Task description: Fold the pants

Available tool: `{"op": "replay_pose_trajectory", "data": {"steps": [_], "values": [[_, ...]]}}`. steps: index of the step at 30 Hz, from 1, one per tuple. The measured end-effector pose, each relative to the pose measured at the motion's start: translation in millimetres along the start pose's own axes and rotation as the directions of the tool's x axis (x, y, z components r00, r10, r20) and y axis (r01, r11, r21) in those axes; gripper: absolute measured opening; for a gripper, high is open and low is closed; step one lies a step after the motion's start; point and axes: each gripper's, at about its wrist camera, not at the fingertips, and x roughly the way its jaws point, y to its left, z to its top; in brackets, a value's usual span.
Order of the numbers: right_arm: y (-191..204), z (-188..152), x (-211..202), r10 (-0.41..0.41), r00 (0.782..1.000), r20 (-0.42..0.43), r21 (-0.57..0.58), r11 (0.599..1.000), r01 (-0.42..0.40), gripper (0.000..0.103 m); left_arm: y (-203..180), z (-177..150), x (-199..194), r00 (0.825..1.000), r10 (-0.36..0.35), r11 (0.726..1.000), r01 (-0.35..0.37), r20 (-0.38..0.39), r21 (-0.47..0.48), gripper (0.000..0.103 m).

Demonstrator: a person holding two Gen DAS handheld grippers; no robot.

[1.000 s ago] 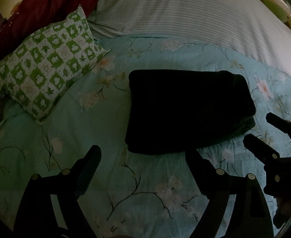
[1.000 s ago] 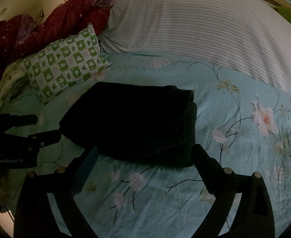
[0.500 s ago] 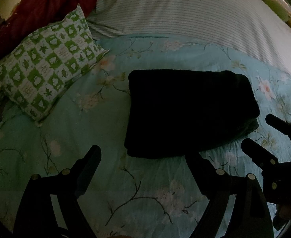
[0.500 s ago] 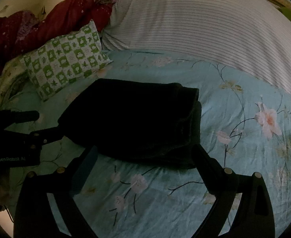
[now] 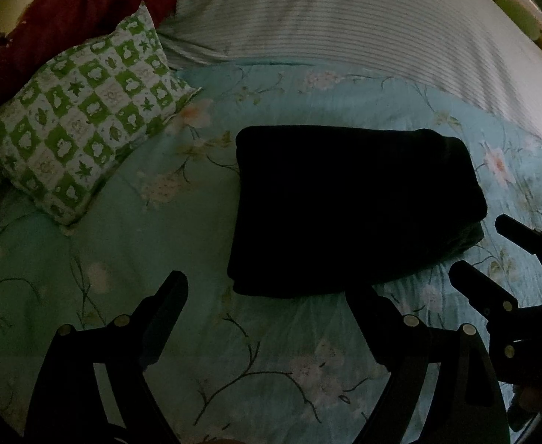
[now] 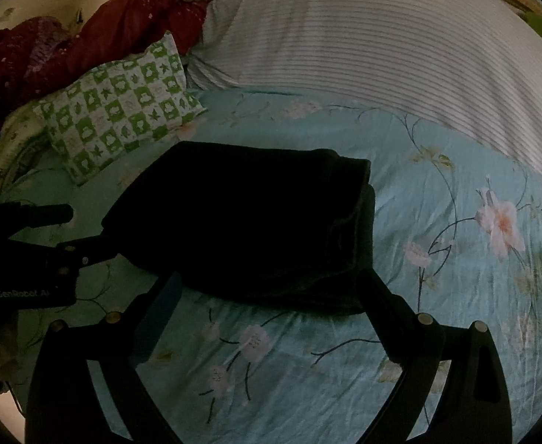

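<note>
The black pants (image 5: pixel 352 207) lie folded into a thick rectangle on the light blue floral bedsheet (image 5: pixel 160 244); they also show in the right wrist view (image 6: pixel 249 229). My left gripper (image 5: pixel 267 292) is open and empty, just in front of the bundle's near edge. My right gripper (image 6: pixel 271 288) is open and empty, its fingertips at the bundle's near edge. The right gripper also shows at the right of the left wrist view (image 5: pixel 481 255); the left gripper shows at the left of the right wrist view (image 6: pixel 86 229).
A green and white checked pillow (image 5: pixel 82 129) lies to the left of the pants. A striped white duvet (image 5: pixel 345 18) covers the far part of the bed. A dark red blanket (image 6: pixel 86 40) is heaped at the far left.
Both grippers have drifted slightly relative to the folded pants. The pants lie unmoved and both grippers stay open.
</note>
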Motion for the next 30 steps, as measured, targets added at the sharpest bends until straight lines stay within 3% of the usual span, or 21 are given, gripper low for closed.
{"op": "replay_pose_trajectory", "data": {"steps": [30], "values": [[-1.6, 2.7, -5.1, -0.010, 1.000, 0.011, 0.000, 1.000, 0.010, 0.096, -1.9, -0.2, -1.9, 1.000, -0.006, 1.000, 0.006, 0.001, 0.004, 0.088]]}}
